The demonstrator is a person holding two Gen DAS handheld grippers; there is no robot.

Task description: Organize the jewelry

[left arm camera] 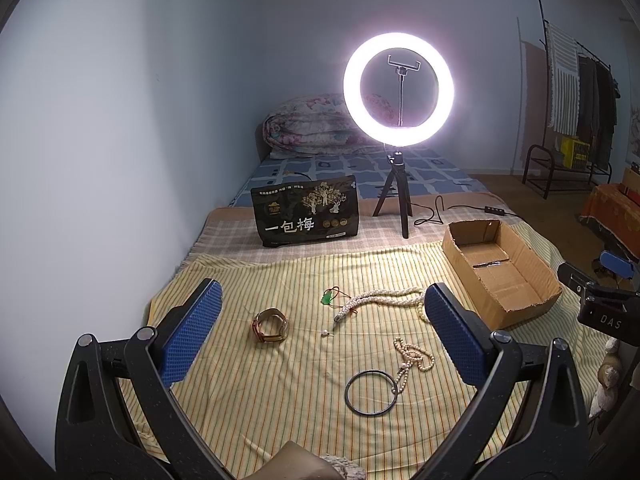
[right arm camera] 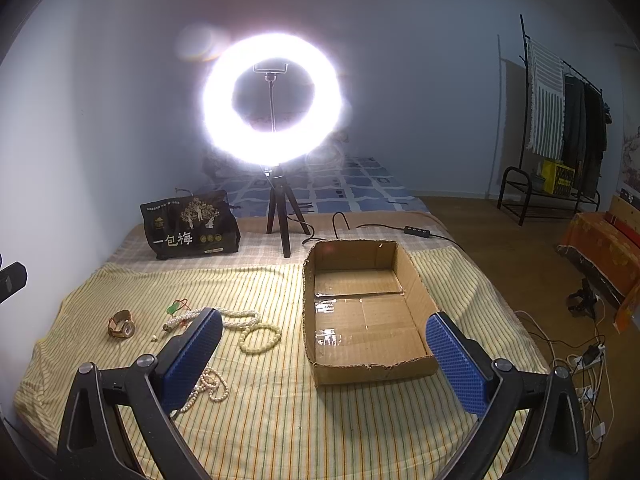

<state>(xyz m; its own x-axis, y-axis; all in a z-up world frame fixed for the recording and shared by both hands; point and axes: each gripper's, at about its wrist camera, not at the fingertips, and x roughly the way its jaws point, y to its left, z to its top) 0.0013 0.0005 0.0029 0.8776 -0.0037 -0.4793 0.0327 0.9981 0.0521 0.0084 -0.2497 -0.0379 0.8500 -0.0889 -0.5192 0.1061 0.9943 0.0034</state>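
Ring light (left arm camera: pixel 398 90) blazing at centre frame on its little black tripod (left arm camera: pixel 394 196), cable trailing right to an inline switch (left arm camera: pixel 494 209). Left of it stands a black snack bag (left arm camera: pixel 306 211) with gold tree artwork (Chinese lettering across the front). Behind, at upper centre, a folded floral quilt (left arm camera: pixel 308 128) sits on the blue patterned sheet (left arm camera: pixel 352 170). Far right, a clothes rack (right arm camera: pixel 560 120) with hanging garments, a yellow crate (right arm camera: pixel 558 176) beneath.

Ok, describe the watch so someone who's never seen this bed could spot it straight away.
Find the striped cloth on the bed, left of the cardboard box. The watch lies at the far left of the scattered jewelry. It alone has a brown strap and gold case; its neighbours are pearl strands and a green pendant.
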